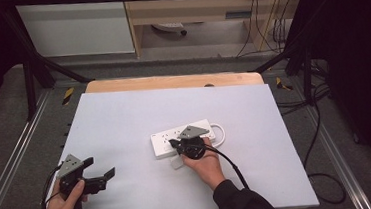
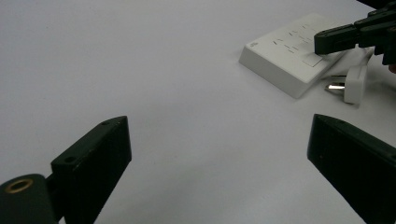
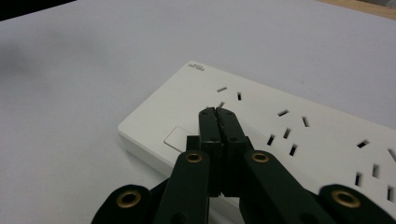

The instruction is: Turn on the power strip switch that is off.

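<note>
both grippers are at the table, each in a person's hand; right gripper (image 1: 176,144) has its jaws pressed together with nothing between them, the closed tips hanging over the near end of the white power strip (image 1: 169,141), just past the square button (image 3: 176,138) at that end; whether the tips actually touch the strip's top face cannot be told; in the right gripper view they sit in front of the first group of socket slots (image 3: 229,95); left gripper (image 1: 101,177) is well apart from the strip, near the table's front left corner, its jaws spread wide and empty, pointing across the bare white table (image 1: 124,119) towards the strip; the power strip lies flat a little right of the table's middle, its long side running left to right and slightly angled, its white cable (image 1: 220,132) looping at the far right end; a white plug (image 2: 356,84) lies on the table just beside the strip's near edge, close under the right gripper, its metal pin (image 2: 334,87) pointing sideways; the right hand (image 1: 206,165) comes in from the bottom in a dark sleeve (image 1: 238,200); the left hand (image 1: 63,202) grips the left gripper's handle
</note>
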{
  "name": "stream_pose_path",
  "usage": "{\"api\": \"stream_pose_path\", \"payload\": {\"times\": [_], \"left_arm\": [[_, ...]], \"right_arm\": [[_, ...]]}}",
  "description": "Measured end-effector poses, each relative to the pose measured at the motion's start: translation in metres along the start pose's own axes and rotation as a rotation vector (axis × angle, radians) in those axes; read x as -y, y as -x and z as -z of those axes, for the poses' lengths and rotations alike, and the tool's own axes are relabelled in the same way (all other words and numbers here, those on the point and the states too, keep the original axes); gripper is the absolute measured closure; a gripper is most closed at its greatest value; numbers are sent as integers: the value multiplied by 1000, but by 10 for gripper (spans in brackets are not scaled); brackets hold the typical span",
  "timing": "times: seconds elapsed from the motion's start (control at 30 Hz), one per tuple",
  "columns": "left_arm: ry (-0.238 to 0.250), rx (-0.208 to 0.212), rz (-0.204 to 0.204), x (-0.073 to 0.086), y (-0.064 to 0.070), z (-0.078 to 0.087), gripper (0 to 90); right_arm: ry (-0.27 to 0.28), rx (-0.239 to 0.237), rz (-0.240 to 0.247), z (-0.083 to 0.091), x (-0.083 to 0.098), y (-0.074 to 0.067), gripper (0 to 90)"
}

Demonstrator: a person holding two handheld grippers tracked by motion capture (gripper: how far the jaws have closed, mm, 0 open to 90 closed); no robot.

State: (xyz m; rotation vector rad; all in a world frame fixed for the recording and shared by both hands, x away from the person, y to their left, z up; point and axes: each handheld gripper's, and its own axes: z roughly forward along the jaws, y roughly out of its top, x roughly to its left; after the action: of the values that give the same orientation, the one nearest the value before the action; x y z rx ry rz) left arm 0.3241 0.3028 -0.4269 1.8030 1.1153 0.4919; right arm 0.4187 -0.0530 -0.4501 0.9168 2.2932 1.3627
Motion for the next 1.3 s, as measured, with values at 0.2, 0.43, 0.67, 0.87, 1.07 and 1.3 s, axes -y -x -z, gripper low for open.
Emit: {"api": "stream_pose_path", "payload": {"times": [0.2,0.43,0.67,0.87,1.07,1.3], "left_arm": [[-5,1,-1,0,0,0,65],[-6,1,-1,0,0,-1,65],[-6,0,-2,0,1,-1,64],[-6,1,-3,0,1,-1,65],[-9,0,-7,0,1,-1,65],[-9,-1,-7,0,1,-1,64]], "right_arm": [[-2,-2,0,1,0,0,900],[-2,-5,0,1,1,0,900],[1,-2,-5,1,1,-1,900],[8,-4,-11,1,2,0,900],[11,-5,-17,1,3,0,900],[-6,-7,-24,1,4,1,900]]}}
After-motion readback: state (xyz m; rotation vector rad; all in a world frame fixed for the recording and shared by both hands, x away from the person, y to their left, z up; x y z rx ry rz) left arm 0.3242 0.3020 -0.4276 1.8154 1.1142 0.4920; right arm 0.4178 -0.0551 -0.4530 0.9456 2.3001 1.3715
